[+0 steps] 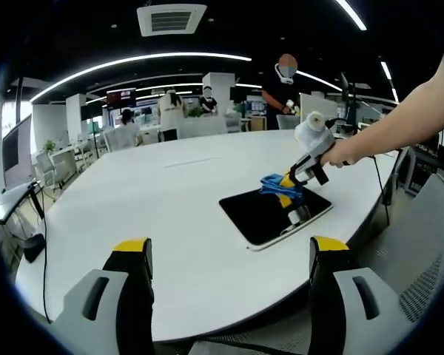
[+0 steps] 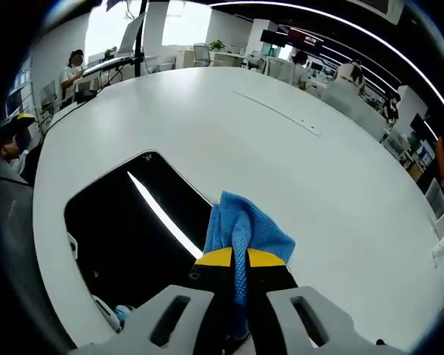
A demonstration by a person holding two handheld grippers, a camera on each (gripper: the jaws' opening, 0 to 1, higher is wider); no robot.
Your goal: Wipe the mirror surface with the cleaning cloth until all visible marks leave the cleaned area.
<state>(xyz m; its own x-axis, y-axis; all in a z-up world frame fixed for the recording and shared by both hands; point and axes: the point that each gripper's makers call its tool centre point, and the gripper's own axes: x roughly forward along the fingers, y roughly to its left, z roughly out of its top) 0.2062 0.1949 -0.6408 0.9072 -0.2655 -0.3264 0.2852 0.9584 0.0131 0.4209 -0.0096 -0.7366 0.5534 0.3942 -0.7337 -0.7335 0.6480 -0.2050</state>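
On the table: a large white oval table (image 1: pixel 170 214) carries a dark rectangular mirror (image 1: pixel 270 214), which lies flat, just right of centre in the left gripper view.
Mirror position: in the right gripper view the mirror (image 2: pixel 133 229) sits in the lower left of the frame, its surface black with one bright streak of reflected ceiling light crossing it.
Mirror long axis: in the left gripper view it runs from the lower middle of the frame up toward the right, with one corner aimed at the near table edge; lying flat likely keeps it steady under wiping pressure.
Cleaning cloth: a blue cleaning cloth (image 2: pixel 244 233) bunches up from between the right jaws and rests at the mirror's right edge; in the left gripper view the cloth (image 1: pixel 275 183) lies on the mirror's upper part.
Right gripper: the right gripper (image 2: pixel 237 260) has its yellow-tipped jaws pressed together on the cloth, probably so the fabric cannot slip while being dragged; a bare arm reaches in from the right of the left gripper view to hold it.
Left gripper: the left gripper (image 1: pixel 229 251) has jaws spread wide and holds nothing, hanging back above the near table edge, seemingly just watching.
Background: an open office with seated and standing people at the top of both views.
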